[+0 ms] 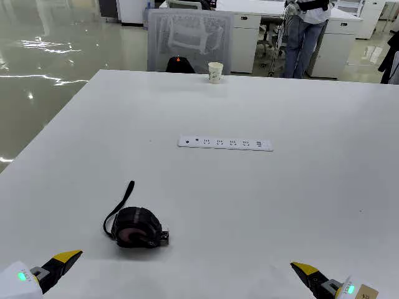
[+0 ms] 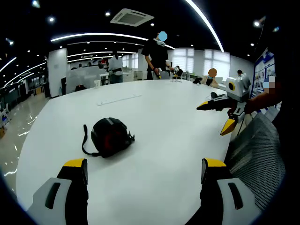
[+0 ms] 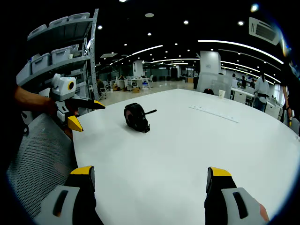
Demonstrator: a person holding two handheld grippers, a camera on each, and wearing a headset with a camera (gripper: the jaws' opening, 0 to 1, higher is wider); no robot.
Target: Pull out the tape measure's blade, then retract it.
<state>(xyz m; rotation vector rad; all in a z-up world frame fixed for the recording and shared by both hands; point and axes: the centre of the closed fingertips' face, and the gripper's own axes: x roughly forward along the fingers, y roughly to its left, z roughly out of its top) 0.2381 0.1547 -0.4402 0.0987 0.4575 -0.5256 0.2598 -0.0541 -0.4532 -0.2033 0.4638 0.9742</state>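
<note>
A black tape measure [image 1: 136, 227] with a looped black wrist strap lies on the white table [image 1: 262, 205], its blade pulled in. My left gripper [image 1: 62, 260] sits at the near left edge, open and holding nothing, a short way short of the tape measure [image 2: 110, 136]. In its own view the left gripper [image 2: 144, 166] has its yellow-tipped jaws spread wide. My right gripper [image 1: 305, 271] hovers at the near right edge, further from the tape measure [image 3: 136, 117]. Seen in its own view, the right gripper [image 3: 150, 172] is open too, with nothing in it.
A white power strip [image 1: 225, 143] lies mid-table. A paper cup [image 1: 215, 72] stands at the far edge, with a mesh office chair [image 1: 189, 37] behind it. A person [image 1: 305, 31] stands by desks at the back right.
</note>
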